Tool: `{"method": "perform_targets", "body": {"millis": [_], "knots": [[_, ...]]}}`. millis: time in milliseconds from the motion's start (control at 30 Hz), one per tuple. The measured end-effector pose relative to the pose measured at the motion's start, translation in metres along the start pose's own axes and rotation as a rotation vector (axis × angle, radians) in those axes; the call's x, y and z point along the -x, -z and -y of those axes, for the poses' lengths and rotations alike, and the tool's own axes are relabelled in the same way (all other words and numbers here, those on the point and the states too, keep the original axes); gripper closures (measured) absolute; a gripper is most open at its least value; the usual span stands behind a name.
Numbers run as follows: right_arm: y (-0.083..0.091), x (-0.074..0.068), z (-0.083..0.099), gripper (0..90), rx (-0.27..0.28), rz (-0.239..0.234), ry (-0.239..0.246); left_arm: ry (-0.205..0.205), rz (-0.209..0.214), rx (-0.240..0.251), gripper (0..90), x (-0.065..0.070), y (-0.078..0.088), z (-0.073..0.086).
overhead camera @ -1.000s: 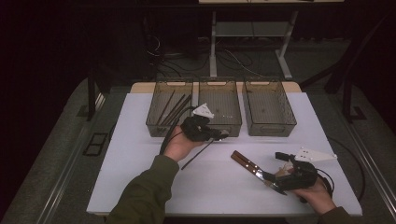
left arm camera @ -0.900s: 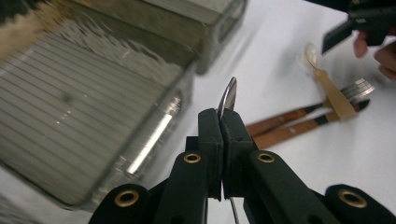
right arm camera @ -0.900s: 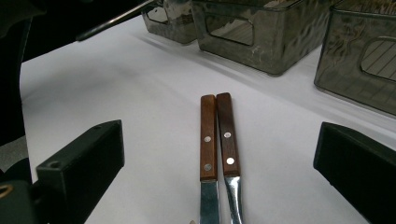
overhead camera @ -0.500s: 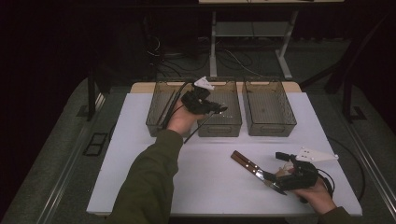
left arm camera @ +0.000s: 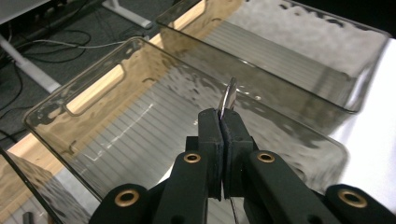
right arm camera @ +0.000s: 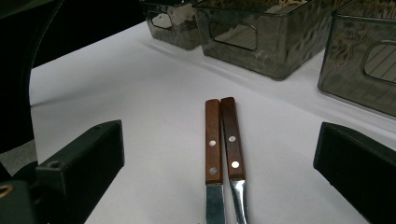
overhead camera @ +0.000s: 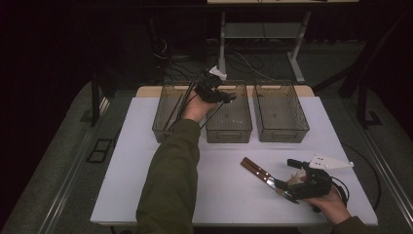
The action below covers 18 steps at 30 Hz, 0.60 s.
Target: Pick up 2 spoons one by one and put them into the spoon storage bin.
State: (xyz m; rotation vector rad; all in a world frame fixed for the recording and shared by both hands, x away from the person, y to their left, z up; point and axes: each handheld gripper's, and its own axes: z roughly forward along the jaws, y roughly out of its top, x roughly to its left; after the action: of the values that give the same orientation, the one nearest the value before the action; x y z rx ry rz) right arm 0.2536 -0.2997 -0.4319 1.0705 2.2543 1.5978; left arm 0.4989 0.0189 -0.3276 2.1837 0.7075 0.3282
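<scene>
My left gripper (overhead camera: 227, 97) hangs over the far part of the middle smoky clear bin (overhead camera: 229, 127). In the left gripper view its jaws (left arm camera: 223, 140) are shut on a thin silvery metal strip (left arm camera: 229, 97) that sticks up past the pads, with the bin's ribbed floor (left arm camera: 135, 144) below. Two wooden-handled knives (overhead camera: 256, 170) lie side by side on the white table (overhead camera: 146, 161). My right gripper (overhead camera: 291, 181) rests at their blade end, open. In the right gripper view the knives (right arm camera: 224, 140) lie between its wide-apart jaws (right arm camera: 218, 135), untouched.
Three clear bins stand in a row at the table's far edge: the left bin (overhead camera: 164, 117) holds several dark long utensils, and the right bin (overhead camera: 280, 127) stands beside the middle one. A person's sleeve (overhead camera: 170, 180) crosses the table's middle. Cables and desk legs lie beyond.
The left hand has carried its shut gripper away from the person, from the bins' near side to above the middle bin's far part. The right gripper and the knives have stayed put.
</scene>
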Motion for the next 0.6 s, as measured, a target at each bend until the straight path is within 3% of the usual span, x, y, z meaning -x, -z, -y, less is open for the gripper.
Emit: {"method": "perform_targets", "body": {"millis": [400, 600], "knots": [[0.000, 0.001, 0.000, 1.8, 0.006, -0.001, -0.001, 0.023, -0.016, -0.049, 88.5, -0.010, -0.028, -0.009], [0.000, 0.000, 0.000, 1.8, 0.008, -0.005, -0.005, 0.028, -0.008, -0.041, 88.5, -0.009, -0.038, -0.016]]}}
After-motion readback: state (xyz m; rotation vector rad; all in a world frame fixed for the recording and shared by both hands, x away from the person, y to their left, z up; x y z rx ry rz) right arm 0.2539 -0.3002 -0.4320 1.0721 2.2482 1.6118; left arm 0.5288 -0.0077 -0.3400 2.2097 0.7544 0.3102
